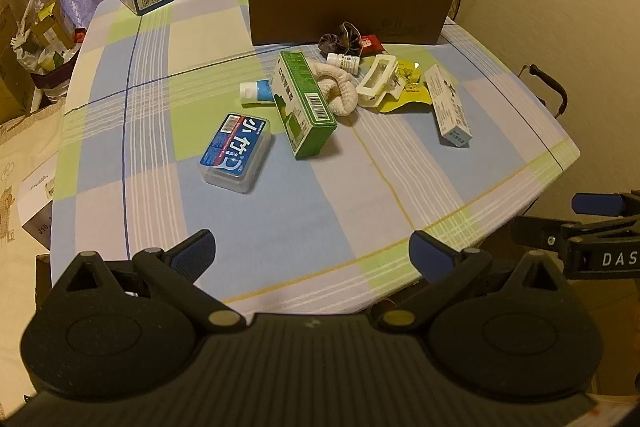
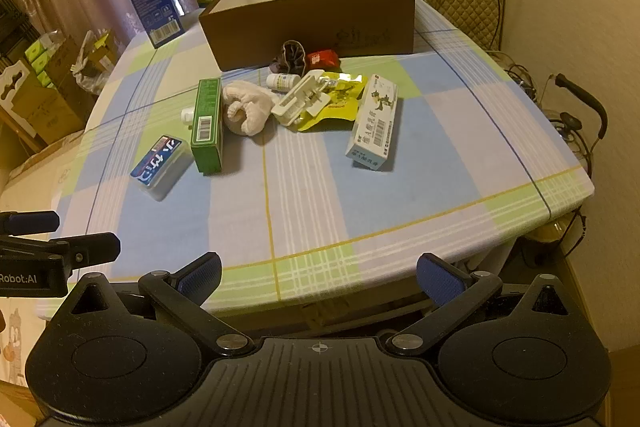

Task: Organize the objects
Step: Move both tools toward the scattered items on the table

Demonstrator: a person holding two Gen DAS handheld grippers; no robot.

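Both tools: left tool [image 1: 310,253], right tool [image 2: 318,277] released, empty | clutter at 12 o'clock before brown box [image 2: 312,23], presumably its destination

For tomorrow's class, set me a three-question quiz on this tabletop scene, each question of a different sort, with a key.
1. True or false: the brown box already holds some of the loose items.
2. Multiple choice: the green carton touches which item? A) the cream cloth roll B) the red packet C) the pale blue carton
3. Fill in: the jaws of the left gripper and the right gripper stand ____, holding nothing.

Key: 1 false, as far as its visible inside shows, bare white walls; 2 A; 3 open.
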